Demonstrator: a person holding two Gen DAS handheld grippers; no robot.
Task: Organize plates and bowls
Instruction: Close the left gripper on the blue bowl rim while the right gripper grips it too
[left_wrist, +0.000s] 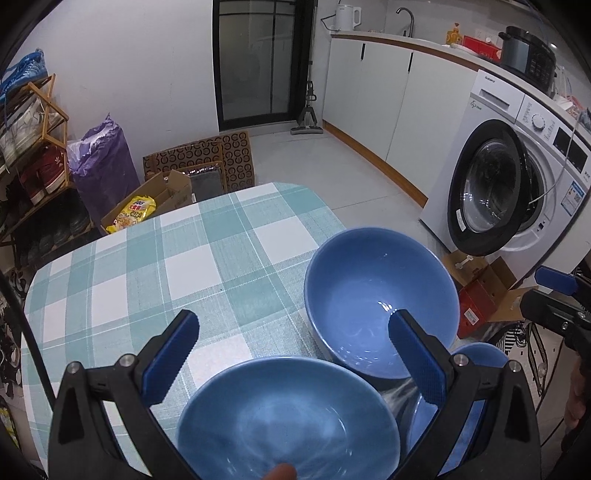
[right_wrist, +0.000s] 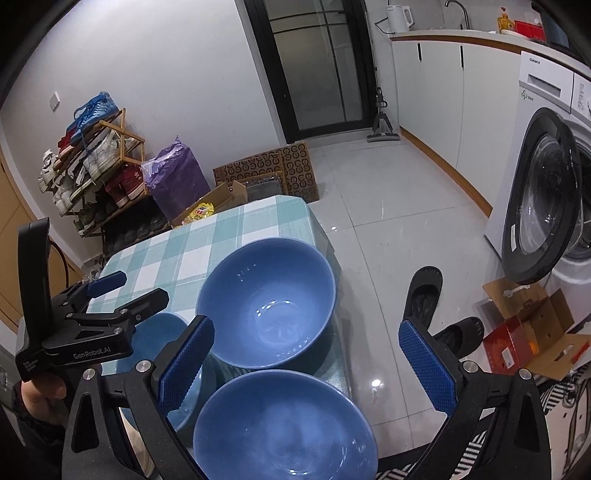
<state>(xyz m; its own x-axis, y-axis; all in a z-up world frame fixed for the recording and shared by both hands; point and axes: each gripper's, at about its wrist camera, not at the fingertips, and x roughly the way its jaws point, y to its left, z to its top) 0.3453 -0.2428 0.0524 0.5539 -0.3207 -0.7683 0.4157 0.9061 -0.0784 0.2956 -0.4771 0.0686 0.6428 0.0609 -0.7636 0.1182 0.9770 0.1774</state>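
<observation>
Bowls sit at the near right corner of the checked table (left_wrist: 147, 266), all blue and upright, three in number; the left gripper (left_wrist: 293, 347) hangs above them with its jaws spread wide and nothing between its blue pads (left_wrist: 171, 362); directly under it lies the near bowl (left_wrist: 288, 417), and its right pad overlaps the far bowl (left_wrist: 380, 295), which sits just beyond and to the right, close to the table's right edge; a third bowl (left_wrist: 480, 354), mostly hidden behind the right finger, peeks out at the near right; the right gripper (right_wrist: 304, 363) is likewise spread wide and empty, hovering over a near bowl (right_wrist: 284, 428) with the far bowl (right_wrist: 267, 302) just ahead of it; which near bowl this is cannot be told; a hand (right_wrist: 37, 398) grips the left tool's handle at the left edge of that view; past the table stand a washer (left_wrist: 517, 177), a shoe rack (right_wrist: 92, 166), a purple bag (left_wrist: 101, 166) and cardboard boxes (right_wrist: 528, 328); two black slippers (right_wrist: 424, 291) lie on the tiled floor.
</observation>
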